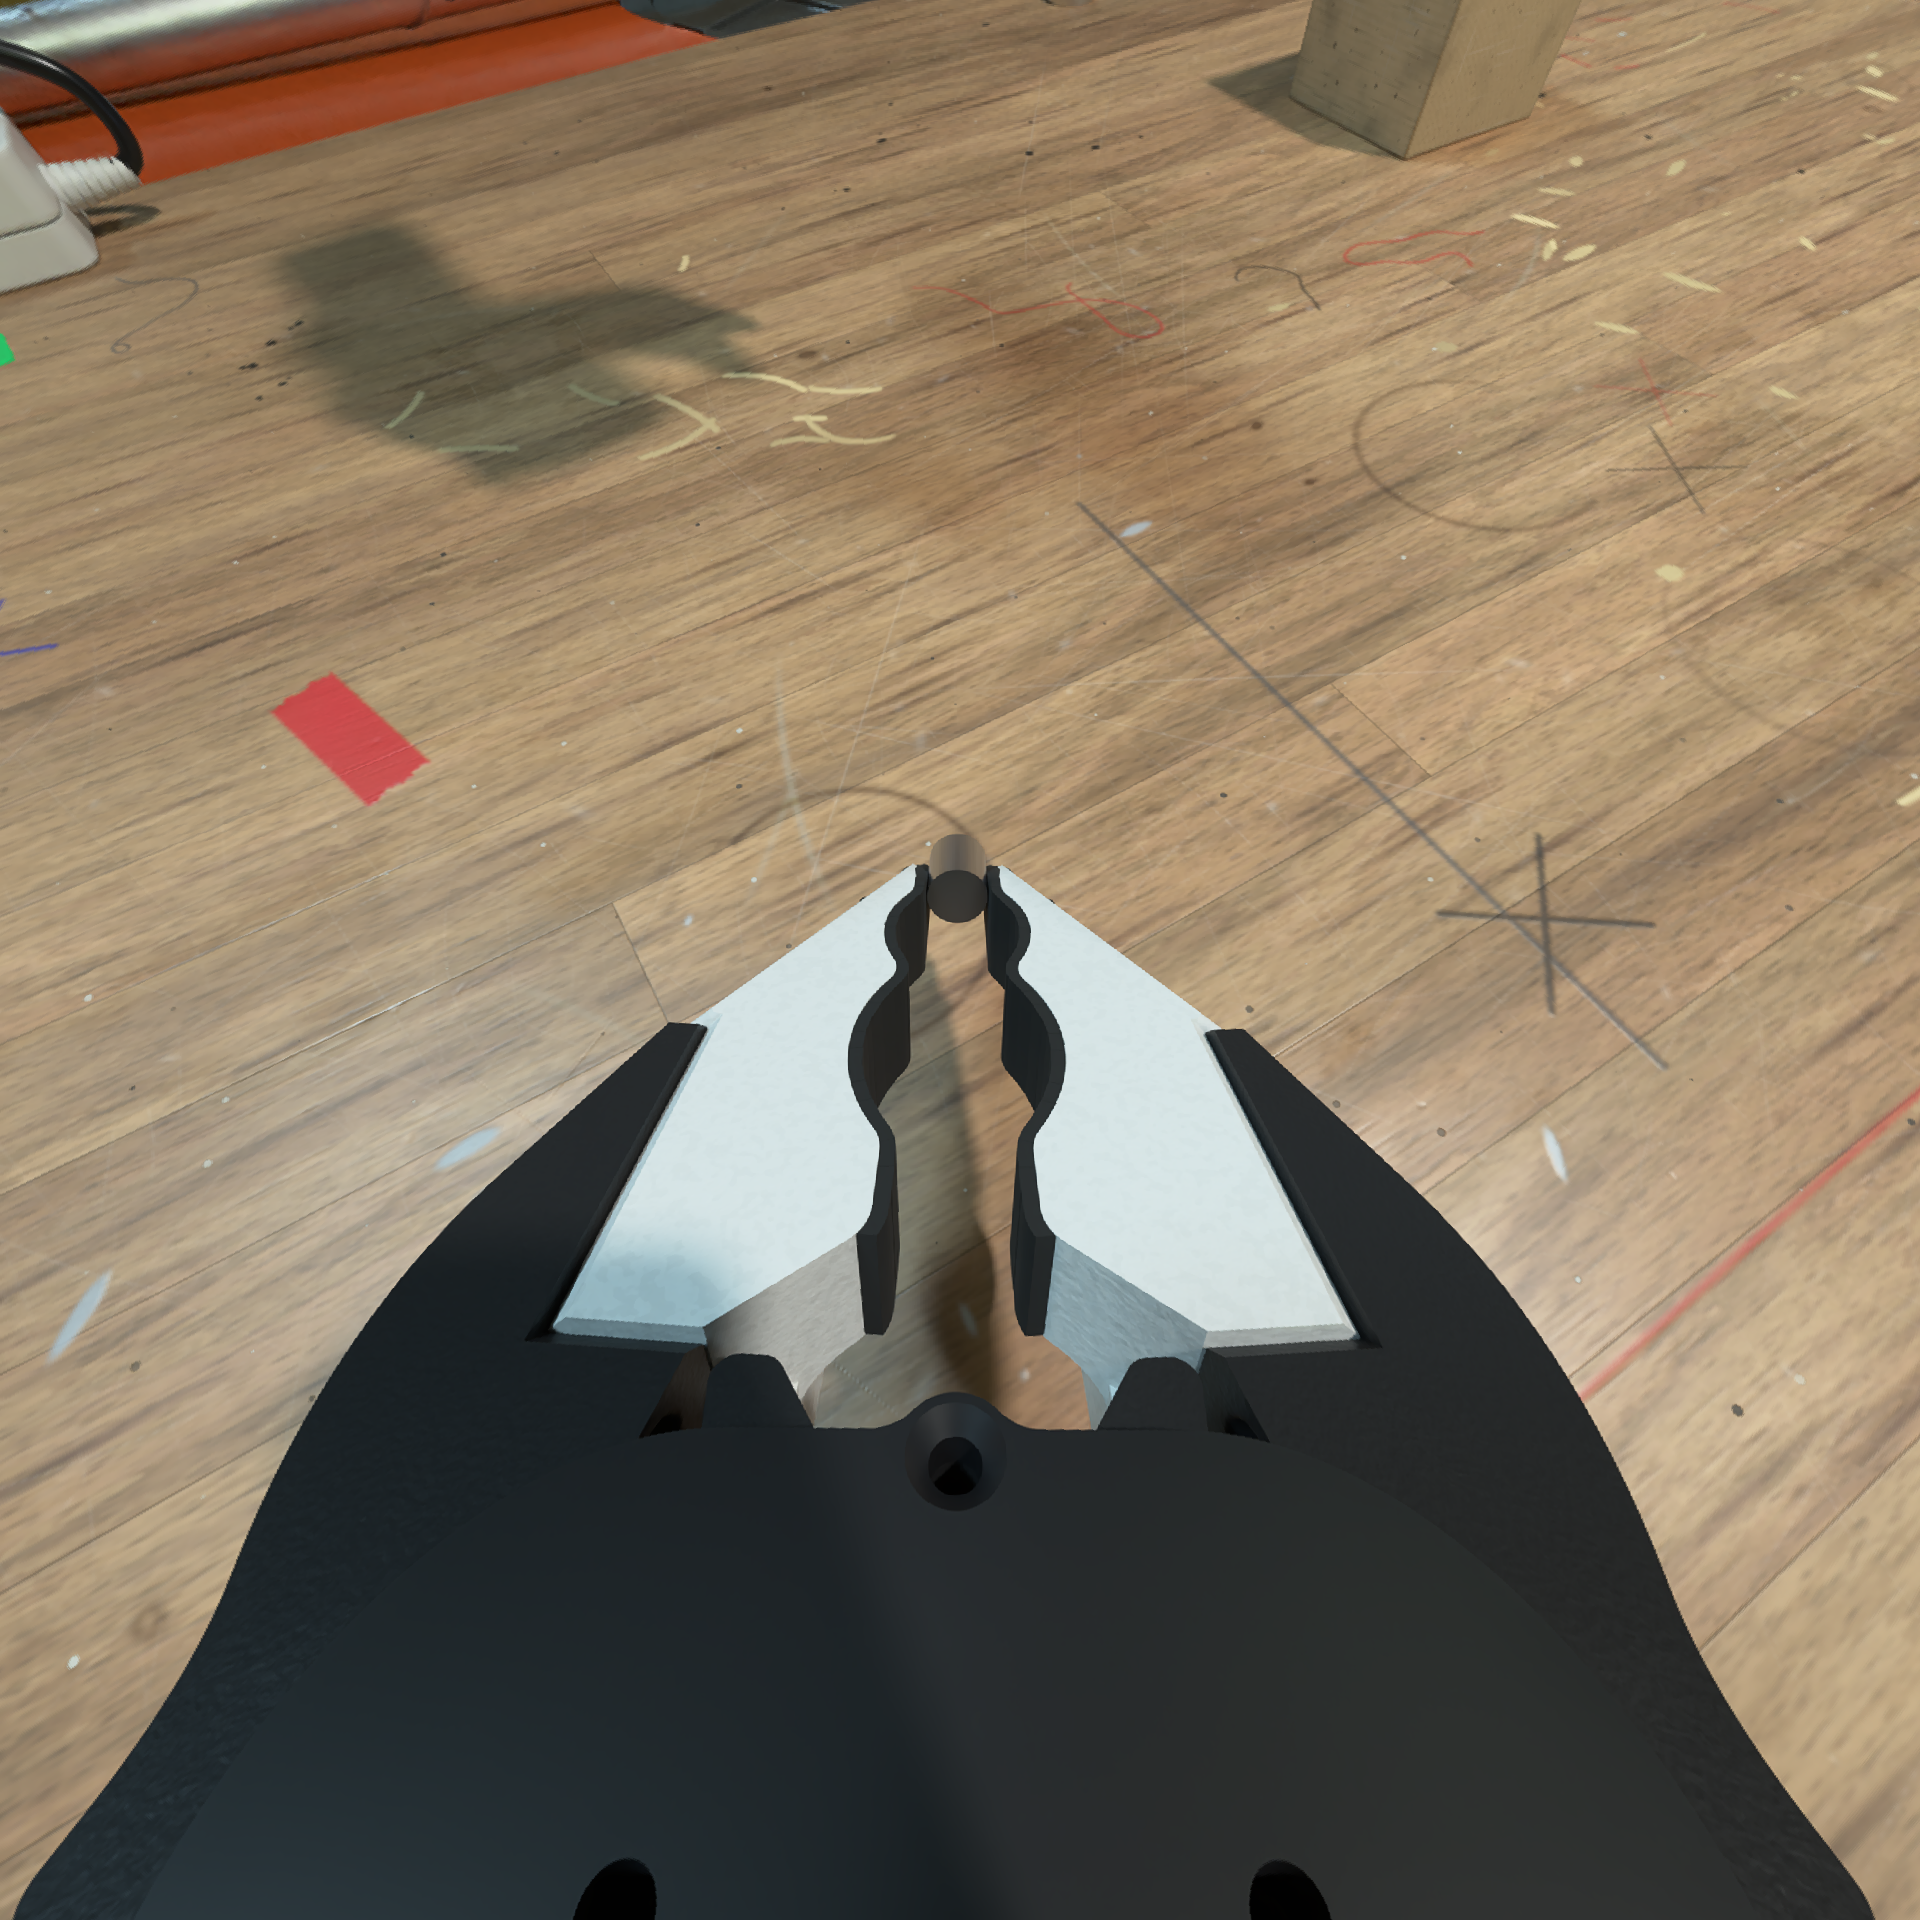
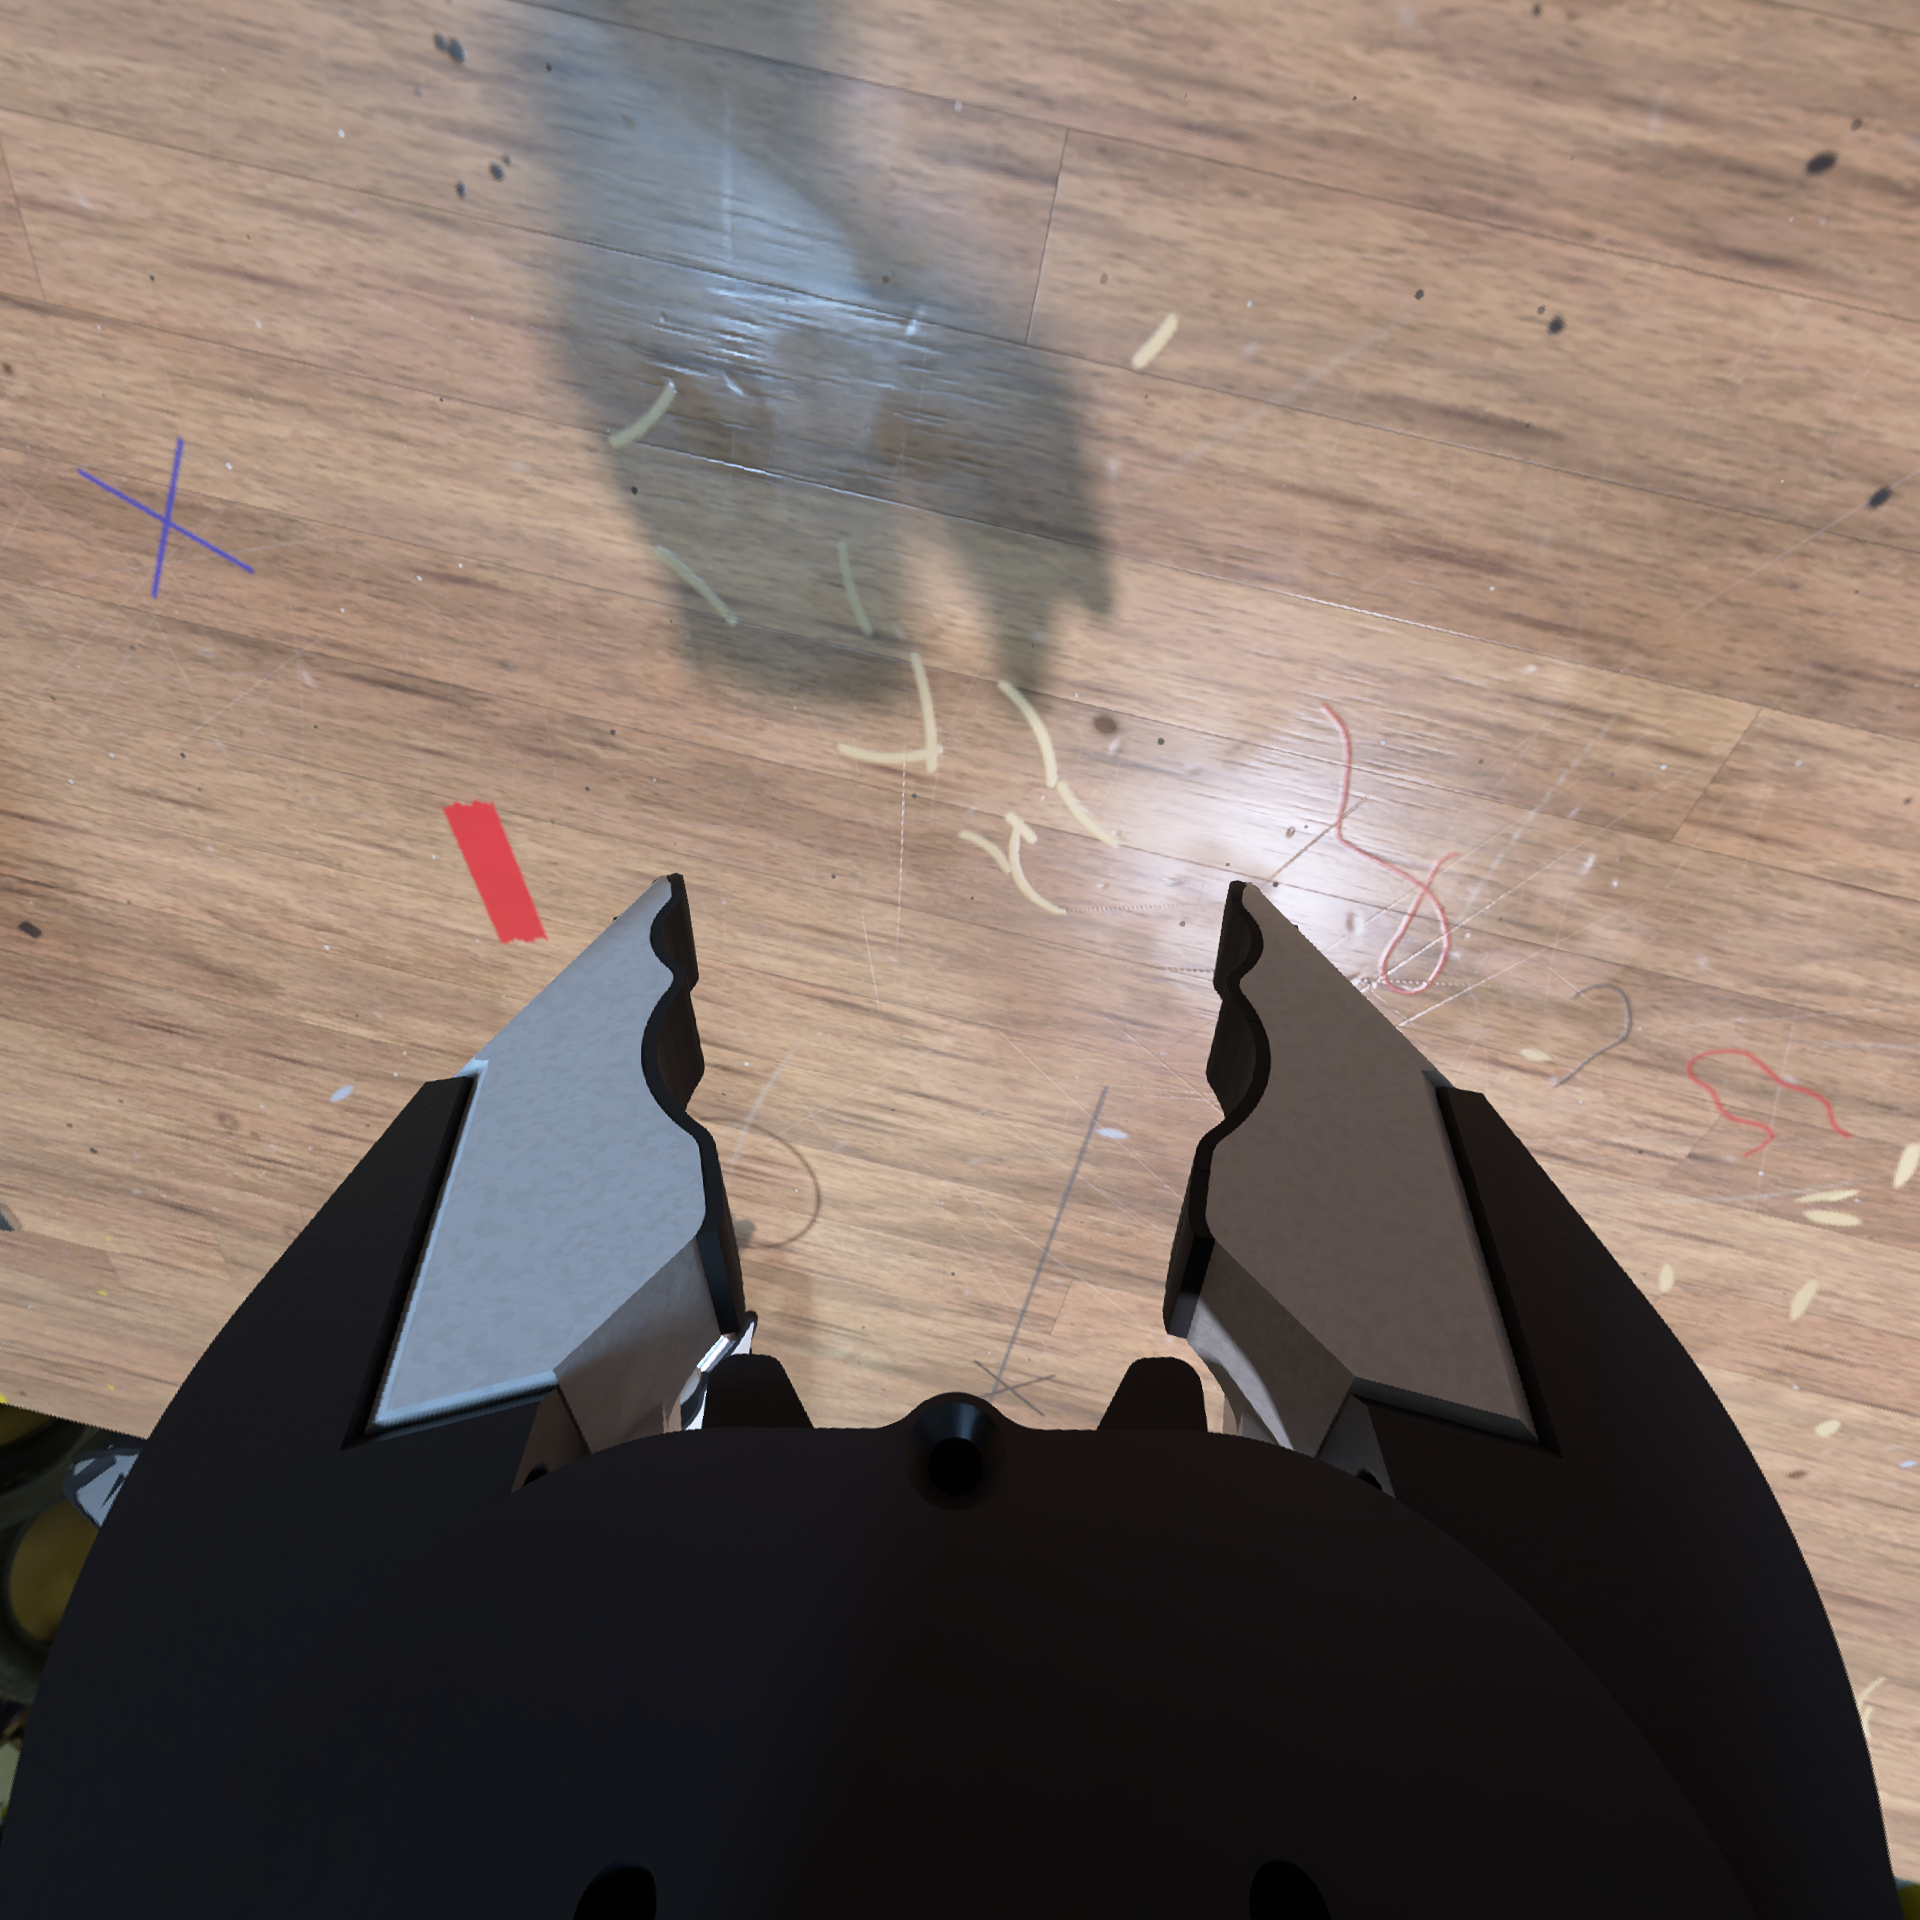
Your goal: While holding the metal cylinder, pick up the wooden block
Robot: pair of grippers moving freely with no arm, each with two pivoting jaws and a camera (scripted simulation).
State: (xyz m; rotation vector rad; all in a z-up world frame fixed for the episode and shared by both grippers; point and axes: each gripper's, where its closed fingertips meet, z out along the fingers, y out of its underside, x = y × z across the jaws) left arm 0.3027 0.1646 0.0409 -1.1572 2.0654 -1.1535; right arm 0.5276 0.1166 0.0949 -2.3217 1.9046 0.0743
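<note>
- The left gripper point(image 1: 956, 883) pinches the metal cylinder point(image 1: 956, 885) at the very tips of its fingers, at the centre of the left wrist view; only the cylinder's round end and a short stretch of its side show.
- That pinch looks shallow, so I judge the left side should stay level and quiet while the other one works; a jolt could let the cylinder slip out.
- The right gripper point(image 2: 954, 883) hangs over bare planks with its fingers spread wide and nothing between them.
- The wooden block point(image 1: 1423, 73) stands on the wooden floor point(image 1: 1039, 644) at the upper right of the left wrist view, cut off by the top edge; it does not show in the right wrist view at all.
- To do the step well, the right gripper first needs to turn until the block sits between its spread fingers, then close across two flat opposite faces.
- Nothing solid lies in the way: a strip of red tape point(image 2: 494, 873), pale wood shavings point(image 2: 997, 790), red thread point(image 2: 1397, 883), a blue cross point(image 2: 166, 520) and pencil marks are all flat on the floor.
- At the upper left of the left wrist view sit a black cable point(image 1: 83, 104) and an orange surface point(image 1: 364, 94), well apart from the block.
</note>
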